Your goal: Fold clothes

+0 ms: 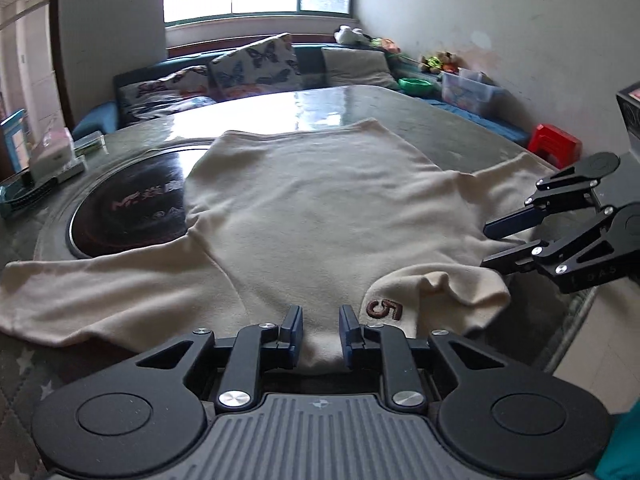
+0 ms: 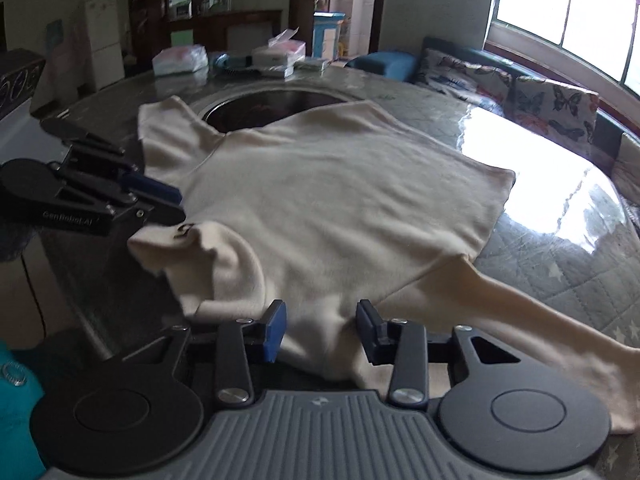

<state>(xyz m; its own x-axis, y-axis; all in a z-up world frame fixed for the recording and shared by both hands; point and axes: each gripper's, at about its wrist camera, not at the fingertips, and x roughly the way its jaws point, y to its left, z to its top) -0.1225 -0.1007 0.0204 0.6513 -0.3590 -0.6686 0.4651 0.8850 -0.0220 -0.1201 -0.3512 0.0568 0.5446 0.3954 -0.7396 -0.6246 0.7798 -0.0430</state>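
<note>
A cream long-sleeved sweater [image 1: 312, 208] lies spread flat on the table, sleeves out to both sides. Its collar, with a brown "5" patch [image 1: 384, 309], is bunched and folded over near the front edge. My left gripper [image 1: 320, 330] is open, jaws apart just over the sweater's near edge beside the collar. My right gripper [image 2: 322, 326] is open over the shoulder near the right sleeve [image 2: 540, 320]; it also shows in the left wrist view [image 1: 490, 244] at the sweater's right side. The left gripper [image 2: 176, 204] shows in the right wrist view next to the collar [image 2: 188, 240].
A dark round cooktop [image 1: 128, 208] is set in the table [image 1: 400, 108], partly under the sweater. Boxes and tissue packs [image 2: 276, 56] lie at the table's far side. A sofa with butterfly cushions [image 1: 256, 64] stands behind, and a red stool [image 1: 554, 144] at the right.
</note>
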